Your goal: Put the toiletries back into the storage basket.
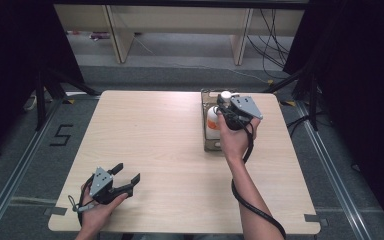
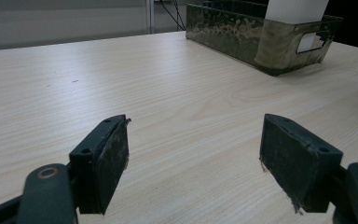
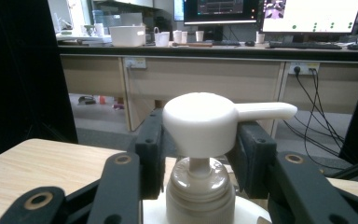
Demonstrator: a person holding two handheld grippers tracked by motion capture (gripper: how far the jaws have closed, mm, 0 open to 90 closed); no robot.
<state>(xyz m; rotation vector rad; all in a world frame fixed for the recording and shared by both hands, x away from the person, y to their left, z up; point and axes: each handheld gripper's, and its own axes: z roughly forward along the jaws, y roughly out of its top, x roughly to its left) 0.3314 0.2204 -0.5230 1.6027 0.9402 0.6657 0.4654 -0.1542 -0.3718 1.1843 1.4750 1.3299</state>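
While clamped | pump bottle (image 3: 200,154) between right gripper (image 3: 200,149) jaws

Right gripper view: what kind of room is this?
Probably an office or laboratory: lit computer monitors on a long beige desk, black cables at wall sockets, and a pale wooden table.

One pump bottle (image 1: 214,122) is standing in one clear bin (image 1: 205,145) right of the frame's centre. Two grippers are showing: one (image 1: 128,176) lower left, one (image 1: 226,103) over the bin
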